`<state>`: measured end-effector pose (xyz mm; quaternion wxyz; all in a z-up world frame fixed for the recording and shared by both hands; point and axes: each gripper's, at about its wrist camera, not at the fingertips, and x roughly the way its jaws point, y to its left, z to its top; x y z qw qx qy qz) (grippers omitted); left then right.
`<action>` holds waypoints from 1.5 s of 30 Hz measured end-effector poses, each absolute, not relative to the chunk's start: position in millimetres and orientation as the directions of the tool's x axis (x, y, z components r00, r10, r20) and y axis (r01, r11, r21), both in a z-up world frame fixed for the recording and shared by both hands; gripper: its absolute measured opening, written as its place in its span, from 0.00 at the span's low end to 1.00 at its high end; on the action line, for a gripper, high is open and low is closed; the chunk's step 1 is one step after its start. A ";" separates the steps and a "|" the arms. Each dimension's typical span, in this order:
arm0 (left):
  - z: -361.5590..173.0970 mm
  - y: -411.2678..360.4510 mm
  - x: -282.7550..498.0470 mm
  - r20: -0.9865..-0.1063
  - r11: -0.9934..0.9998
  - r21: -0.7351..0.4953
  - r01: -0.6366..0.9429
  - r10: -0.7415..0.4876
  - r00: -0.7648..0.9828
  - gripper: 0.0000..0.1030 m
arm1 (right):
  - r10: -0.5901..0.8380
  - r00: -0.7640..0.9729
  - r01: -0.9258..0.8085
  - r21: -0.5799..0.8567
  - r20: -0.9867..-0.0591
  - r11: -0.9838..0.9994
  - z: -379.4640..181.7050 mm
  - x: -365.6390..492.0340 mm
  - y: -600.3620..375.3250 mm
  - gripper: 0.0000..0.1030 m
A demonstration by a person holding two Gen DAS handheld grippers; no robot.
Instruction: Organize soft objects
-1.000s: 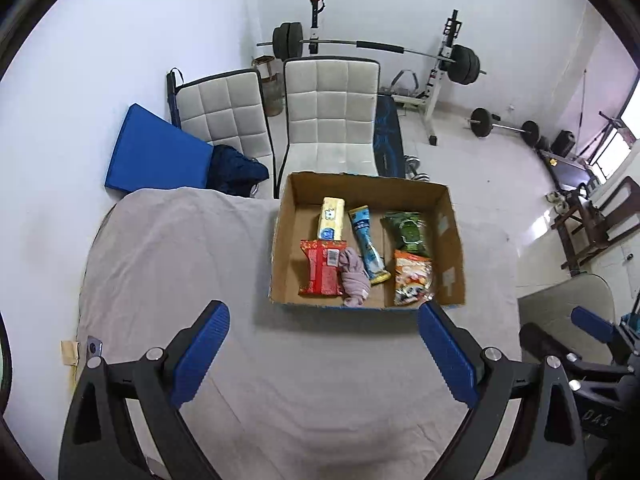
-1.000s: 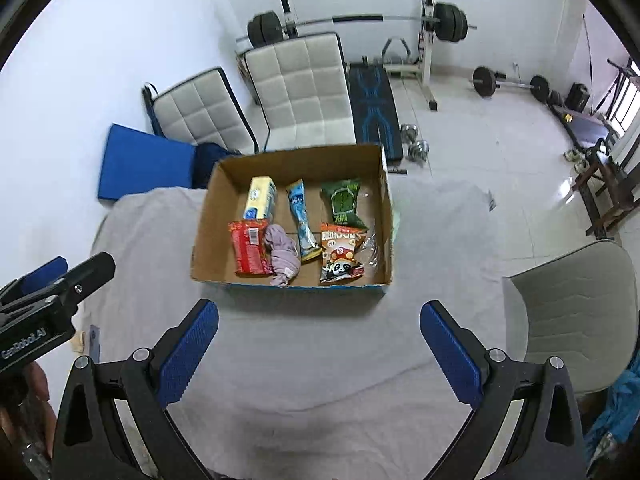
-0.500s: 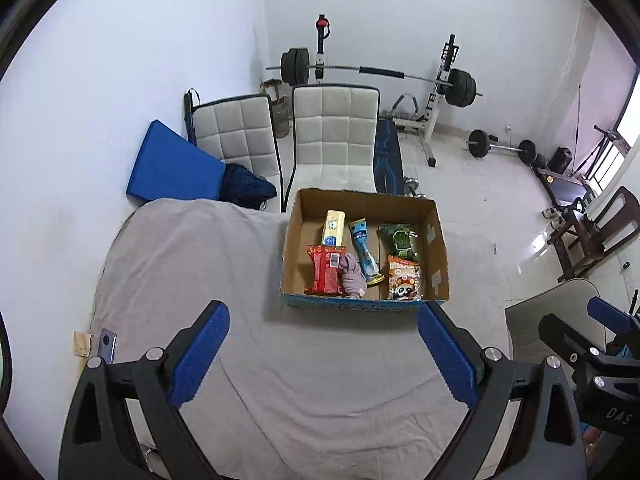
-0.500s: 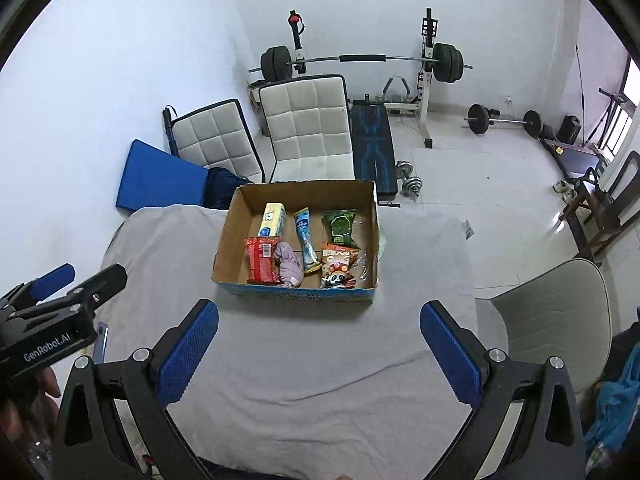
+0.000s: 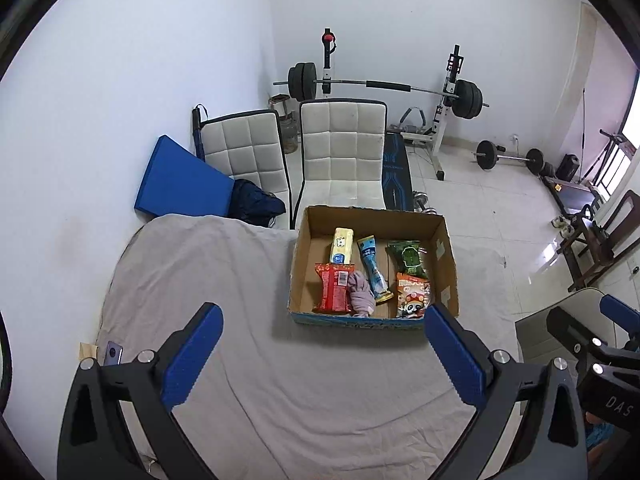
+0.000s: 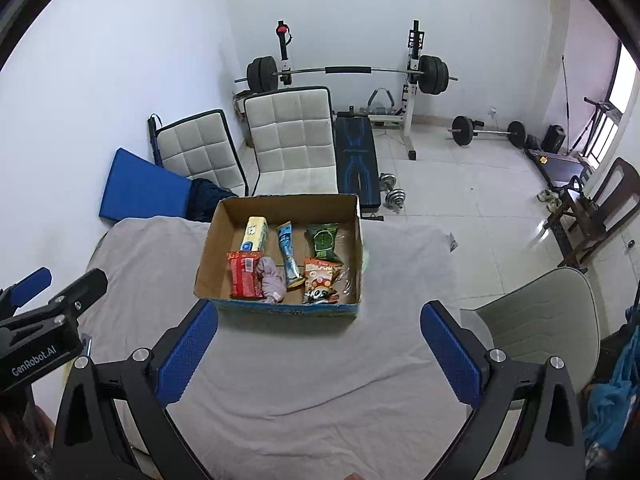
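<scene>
A cardboard box [image 5: 446, 258] [image 6: 208, 252] stands on the grey-covered table [image 5: 224, 280] [image 6: 400, 280]. It holds a red packet [image 5: 334, 290] [image 6: 243, 276], a yellow packet [image 5: 342, 245] [image 6: 254, 234], a blue tube packet [image 5: 371, 266] [image 6: 289, 254], a green packet [image 5: 407, 255] [image 6: 322, 241], an orange panda packet [image 5: 412, 294] [image 6: 320, 282] and a crumpled pink cloth [image 5: 361, 294] [image 6: 271, 278]. My left gripper [image 5: 320, 354] is open and empty, high above the table in front of the box. My right gripper [image 6: 318, 350] is open and empty, likewise.
Two white padded chairs [image 5: 344, 152] [image 6: 292, 140] and a blue mat [image 5: 180, 180] stand behind the table. A grey chair [image 6: 536, 320] is at the table's right. A phone [image 5: 114, 353] lies at the left edge. Weight bench and barbells fill the back.
Both grippers have risen and pulled back from the box, so the box looks smaller and more of the room shows. Both stay open and empty.
</scene>
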<state>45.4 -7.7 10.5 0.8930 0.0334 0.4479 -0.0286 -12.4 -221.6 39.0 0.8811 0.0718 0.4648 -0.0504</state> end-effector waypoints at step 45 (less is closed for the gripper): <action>-15.3 -14.2 68.3 -0.823 0.995 0.050 0.081 -0.005 0.568 1.00 | -0.063 0.538 0.182 0.043 -0.841 0.982 -0.3 23.4 -225.2 1.00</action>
